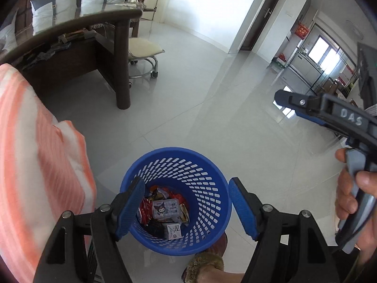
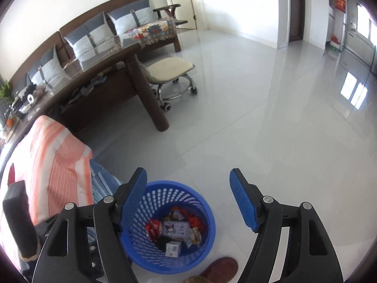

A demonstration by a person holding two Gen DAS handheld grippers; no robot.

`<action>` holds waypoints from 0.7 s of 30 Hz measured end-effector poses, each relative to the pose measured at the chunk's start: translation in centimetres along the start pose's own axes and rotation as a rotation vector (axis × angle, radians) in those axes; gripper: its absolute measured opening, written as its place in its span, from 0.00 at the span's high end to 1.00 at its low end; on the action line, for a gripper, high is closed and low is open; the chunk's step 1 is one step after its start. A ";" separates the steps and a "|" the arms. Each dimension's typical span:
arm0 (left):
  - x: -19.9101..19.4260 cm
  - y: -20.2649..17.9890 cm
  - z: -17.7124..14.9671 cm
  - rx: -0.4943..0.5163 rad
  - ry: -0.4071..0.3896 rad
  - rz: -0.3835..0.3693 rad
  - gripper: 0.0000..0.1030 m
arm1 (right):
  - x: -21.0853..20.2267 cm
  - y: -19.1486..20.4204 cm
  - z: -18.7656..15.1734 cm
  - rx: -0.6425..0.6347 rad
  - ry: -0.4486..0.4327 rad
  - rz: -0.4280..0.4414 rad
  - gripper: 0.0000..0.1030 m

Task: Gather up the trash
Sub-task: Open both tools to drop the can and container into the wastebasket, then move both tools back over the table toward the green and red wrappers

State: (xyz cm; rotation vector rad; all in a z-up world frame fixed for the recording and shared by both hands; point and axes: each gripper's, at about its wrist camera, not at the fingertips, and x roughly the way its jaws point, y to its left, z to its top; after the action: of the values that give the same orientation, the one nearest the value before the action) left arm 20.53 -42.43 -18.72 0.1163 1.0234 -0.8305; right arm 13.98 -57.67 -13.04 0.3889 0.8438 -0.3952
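The basket [image 1: 175, 200] stands on the floor [image 1: 212, 108] at six o'clock in both wrist views, with wrappers and small packets [image 1: 165, 208] lying in its bottom. A slipper [image 2: 222, 268] sits just beside it at about five o'clock. The striped cushion [image 1: 35, 165] lies at nine o'clock. The table [image 2: 94, 70] stands at eleven o'clock, the stool [image 2: 170, 70] just right of its leg, the sofa [image 2: 106, 28] behind; small items, perhaps tea things, sit on the table's far left.
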 end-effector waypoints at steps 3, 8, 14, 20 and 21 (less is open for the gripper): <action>-4.4 1.2 -0.6 -0.026 -0.059 0.030 0.27 | -0.5 1.5 0.0 -0.033 -0.021 0.006 0.26; -12.1 5.2 -3.8 -0.063 -0.123 0.180 0.27 | -1.5 5.9 -0.7 -0.118 -0.059 0.041 0.25; -19.1 14.8 -9.0 -0.231 -0.146 0.436 0.27 | -3.5 14.8 -3.0 -0.287 -0.112 0.149 0.22; -23.9 23.5 -13.4 -0.384 -0.163 0.628 0.27 | -5.3 25.7 -8.7 -0.503 -0.089 0.348 0.21; -24.3 24.8 -14.0 -0.402 -0.162 0.645 0.27 | -5.5 27.4 -9.8 -0.535 -0.071 0.379 0.21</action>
State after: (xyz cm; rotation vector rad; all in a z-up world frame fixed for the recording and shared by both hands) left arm 20.85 -5.30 -13.99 0.0297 0.9019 -0.0408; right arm 17.67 -28.42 -9.95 0.0310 0.7524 0.1709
